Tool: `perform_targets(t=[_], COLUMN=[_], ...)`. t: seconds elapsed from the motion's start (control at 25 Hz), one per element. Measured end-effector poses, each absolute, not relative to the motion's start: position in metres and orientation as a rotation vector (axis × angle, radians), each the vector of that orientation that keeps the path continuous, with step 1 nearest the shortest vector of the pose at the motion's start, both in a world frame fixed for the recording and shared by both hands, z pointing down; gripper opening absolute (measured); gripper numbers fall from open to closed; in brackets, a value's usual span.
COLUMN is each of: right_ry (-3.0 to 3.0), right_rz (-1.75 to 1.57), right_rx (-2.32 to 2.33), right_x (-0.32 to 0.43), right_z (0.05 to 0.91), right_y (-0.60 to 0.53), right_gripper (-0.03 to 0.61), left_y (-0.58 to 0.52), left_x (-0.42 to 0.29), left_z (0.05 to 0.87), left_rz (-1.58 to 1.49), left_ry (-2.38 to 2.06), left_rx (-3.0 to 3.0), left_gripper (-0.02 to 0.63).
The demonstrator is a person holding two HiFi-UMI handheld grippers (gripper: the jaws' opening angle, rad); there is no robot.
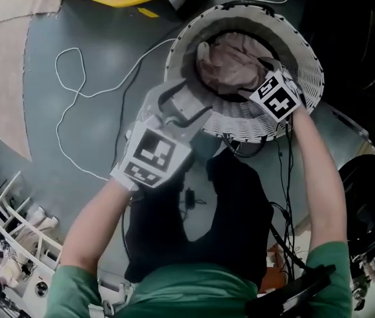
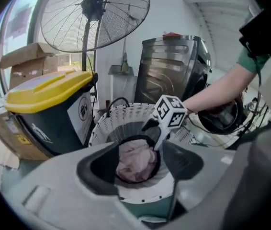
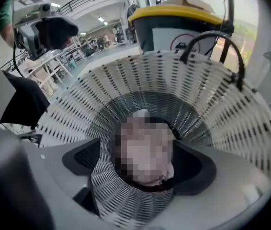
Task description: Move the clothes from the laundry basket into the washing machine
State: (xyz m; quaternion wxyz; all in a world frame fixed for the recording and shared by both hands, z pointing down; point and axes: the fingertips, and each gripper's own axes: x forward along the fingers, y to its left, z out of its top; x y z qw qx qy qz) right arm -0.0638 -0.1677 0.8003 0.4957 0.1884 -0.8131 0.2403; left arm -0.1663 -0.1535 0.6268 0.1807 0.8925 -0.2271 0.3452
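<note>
A white slatted laundry basket (image 1: 307,61) stands on the grey floor with a crumpled pink garment (image 1: 230,61) in its bottom. My right gripper (image 1: 265,71) reaches down inside the basket from the right, just over the garment. In the right gripper view its jaws stand open around the garment (image 3: 145,150) without pressing it. My left gripper (image 1: 184,108) hovers at the basket's near left rim, open and empty. In the left gripper view the garment (image 2: 135,162) shows between its pads, with the right gripper's marker cube (image 2: 170,111) above it. The washing machine (image 2: 174,66) stands behind the basket.
A yellow-lidded bin (image 2: 44,104) sits left of the basket, with a big floor fan (image 2: 95,16) behind it. White cable (image 1: 75,91) loops over the floor, and cardboard (image 1: 8,78) lies at the left. A dark round door (image 1: 373,197) shows at the right.
</note>
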Motion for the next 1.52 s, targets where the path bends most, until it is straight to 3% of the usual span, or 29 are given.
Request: perform_targets(t=[0.36,0.8,0.88,1.0,1.08,1.12,1.52], right_ry=[-1.778,-1.659,-1.650,-1.633,-1.640,-1.650,-1.853], right_rz=[0.528,0.356,0.359,0.356,0.391,0.421,0.648], right_rx=[0.243,0.198,0.206,0.205,0.216,0.233,0.536], right_x=[-0.073,-0.073,-0.075,-0.074,-0.074,-0.073,-0.064], right_z=[0.967,1.090,1.097,1.094,1.085,1.078,0.917], right_y=[-0.171,-0.175,-0.172,-0.169,-0.168,-0.169,-0.172], right_gripper=[0.577,0.578,0.525,0.236,0.087,0.054,0.032], left_y=[-0.147,-0.162,-0.166,-0.170,-0.170,-0.169,-0.154], left_x=[-0.203,-0.220,-0.219,-0.218,-0.217,-0.216,-0.205], left_z=[0.654,0.683,0.685,0.682,0.680,0.678,0.601], left_rz=[0.936,0.932,0.937,0.930,0.919,0.917,0.905], left_ry=[-0.558,-0.628,-0.636,-0.653,-0.667,-0.670,-0.685], left_rx=[2.480,2.475,2.476,2.481,2.473,2.469,2.432], left_gripper=[0.287,0.288,0.288,0.287,0.287,0.287,0.287])
